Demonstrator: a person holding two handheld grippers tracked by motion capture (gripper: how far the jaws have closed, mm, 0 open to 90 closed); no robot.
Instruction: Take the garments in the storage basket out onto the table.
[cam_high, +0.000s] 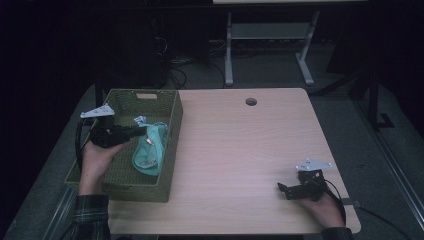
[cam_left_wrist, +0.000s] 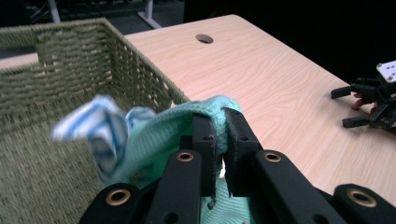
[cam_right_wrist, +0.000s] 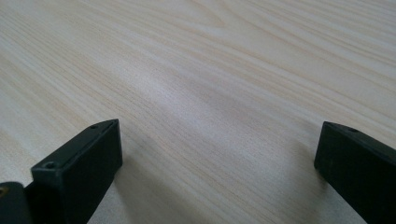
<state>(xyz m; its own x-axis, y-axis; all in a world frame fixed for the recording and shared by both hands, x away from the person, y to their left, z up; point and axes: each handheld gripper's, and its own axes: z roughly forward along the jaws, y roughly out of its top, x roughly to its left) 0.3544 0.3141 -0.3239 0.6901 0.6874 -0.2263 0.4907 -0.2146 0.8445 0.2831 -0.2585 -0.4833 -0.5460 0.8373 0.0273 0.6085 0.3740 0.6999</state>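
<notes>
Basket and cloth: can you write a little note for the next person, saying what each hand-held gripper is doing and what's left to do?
Left hand-held gripper: shut on the cloth, a teal piece pinched at a fold, over the basket.
Right hand-held gripper: open, holding nothing, low over the bare table at the near right.
Done: cloth gripped; most of it hangs in the basket.
Left, probably: lift it clear and set it on the table. A blue-and-white piece sits beside it.
</notes>
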